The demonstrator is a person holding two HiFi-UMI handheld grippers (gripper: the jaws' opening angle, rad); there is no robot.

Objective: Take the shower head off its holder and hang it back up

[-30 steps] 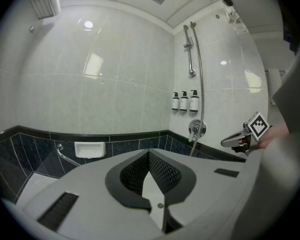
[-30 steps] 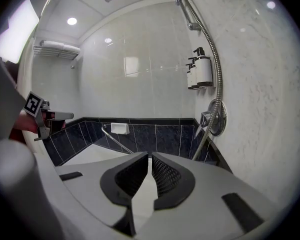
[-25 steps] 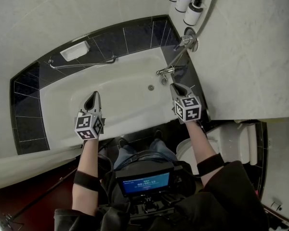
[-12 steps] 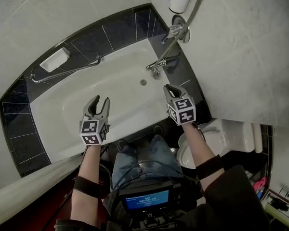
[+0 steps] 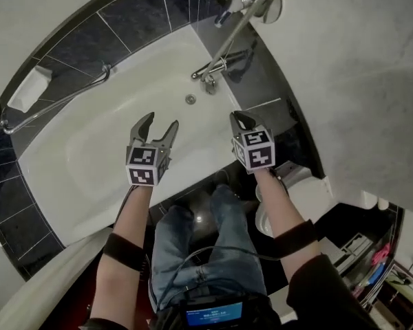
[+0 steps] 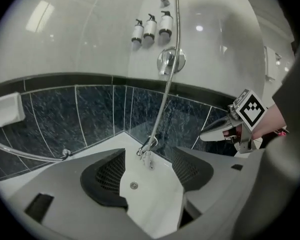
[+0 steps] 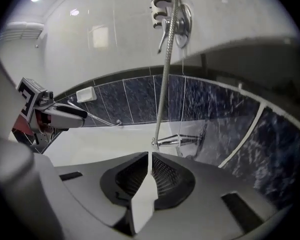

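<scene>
The left gripper (image 5: pixel 158 122) has just been opening its jaws, with nothing in them; the right gripper (image 5: pixel 239 119) is pinched closed and empty. The shower head is out of sight, up the hose (image 6: pixel 166 94), high above the fingers. It is likely light, hard and slippery, best held by its handle

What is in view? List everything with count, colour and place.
tub: one, white, middle of the head view
tiles: many, dark, round the tub
bar: one, chrome, on the tiled wall
soap dish: one, white, above the bar
tap: one, chrome, tub's end
hose: one, chrome, rising from the tap
bottles: three, white, on the wall
toilet: one, white, beside the tub's tap end
left tool: one, grey, open and empty, jaws just opening, over the tub
right tool: one, grey, shut and empty, by the tub's edge
</scene>
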